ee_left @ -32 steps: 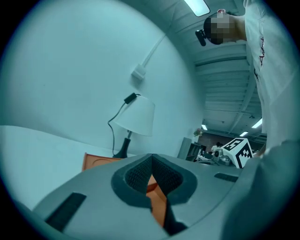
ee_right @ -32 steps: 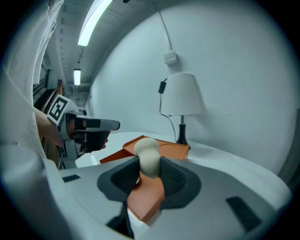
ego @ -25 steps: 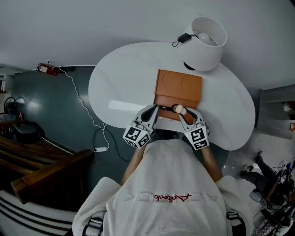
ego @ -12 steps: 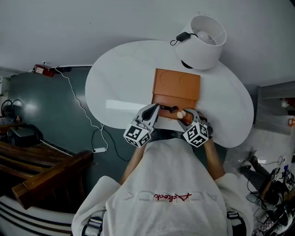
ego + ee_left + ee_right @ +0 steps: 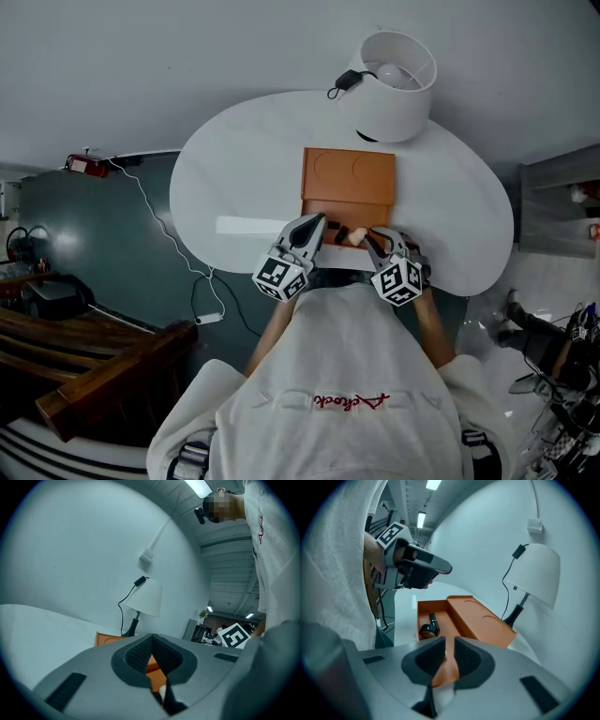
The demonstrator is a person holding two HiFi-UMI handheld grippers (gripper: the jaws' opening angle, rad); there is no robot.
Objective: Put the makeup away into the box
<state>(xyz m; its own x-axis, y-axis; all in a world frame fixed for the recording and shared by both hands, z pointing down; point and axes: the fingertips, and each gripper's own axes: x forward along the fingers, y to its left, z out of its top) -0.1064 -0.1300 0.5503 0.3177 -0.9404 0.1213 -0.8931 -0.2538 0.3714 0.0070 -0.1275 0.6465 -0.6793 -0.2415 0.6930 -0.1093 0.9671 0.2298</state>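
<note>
**Positioning Both Grippers at the Open Box**

Lying open on the white desk [image 5: 234, 178], the orange box [image 5: 375, 187] is showing its lid [image 5: 328, 173] folded back toward 12 o'clock and its tray [image 5: 349, 214] facing the person. A white lamp [image 5: 386, 80] is standing at 1 o'clock from the box.

The left gripper [image 5: 316, 225] is hovering at the tray's 7 o'clock corner. Its jaws are meeting at the tips with nothing clamped between them; the orange tray is showing through the gap behind the tips.

The right gripper [image 5: 373, 236] is pointing down at the tray's 5 o'clock corner. Its jaws have just been closing and are standing narrowly apart. Only the tray floor is showing through the gap, so no item is gripped.

A beige-tipped makeup item [image 5: 353, 234] is lying in the tray's near part, between the two grippers and just beside the right gripper's tips. In the right gripper view, a round black compact [image 5: 425, 631] and a black tube [image 5: 434, 620] are resting close together at the tray's end nearest the left gripper.
</note>
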